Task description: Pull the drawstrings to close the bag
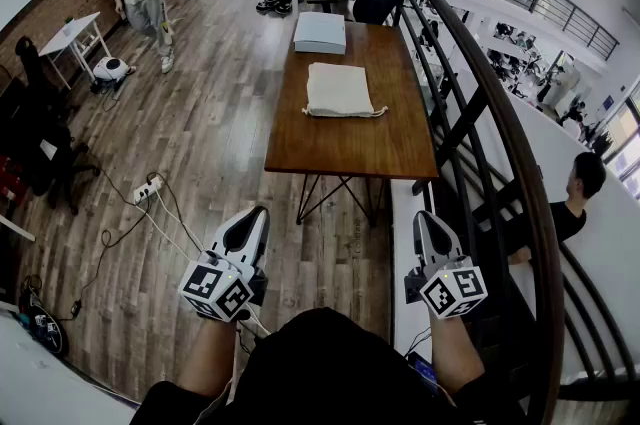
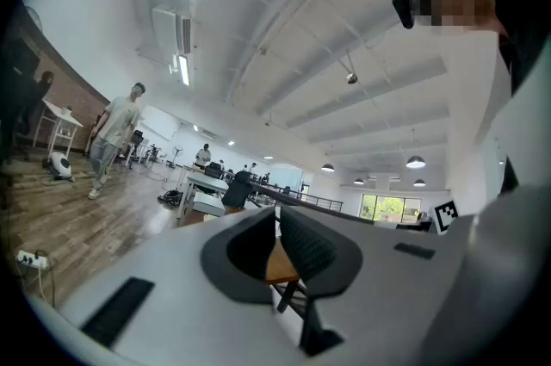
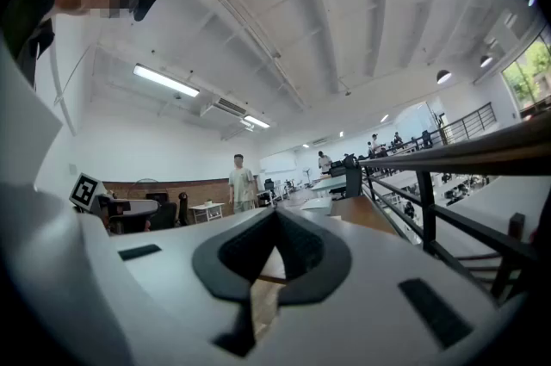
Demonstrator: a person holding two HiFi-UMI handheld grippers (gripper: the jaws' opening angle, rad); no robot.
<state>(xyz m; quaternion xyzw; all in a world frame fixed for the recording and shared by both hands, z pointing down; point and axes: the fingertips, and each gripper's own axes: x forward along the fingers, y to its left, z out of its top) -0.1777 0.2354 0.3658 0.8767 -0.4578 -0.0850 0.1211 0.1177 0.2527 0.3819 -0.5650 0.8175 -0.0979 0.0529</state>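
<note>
Clearly nothing is under way yet: the left gripper (image 1: 256, 213) and right gripper (image 1: 426, 217) are both fully closed and empty, held near the body. The bag (image 1: 338, 90) lies far ahead on the table (image 1: 300, 156), its drawstrings (image 1: 377, 112) untouched. The next move calls for stepping closer and opening the jaws.

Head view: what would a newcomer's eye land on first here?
The wooden table at centre frame, with a cream drawstring bag lying flat on it and a white box at its far end. Low in the frame, the left gripper and right gripper hang short of the table, jaws shut on nothing. A dark curved railing sweeps down the right side.
</note>
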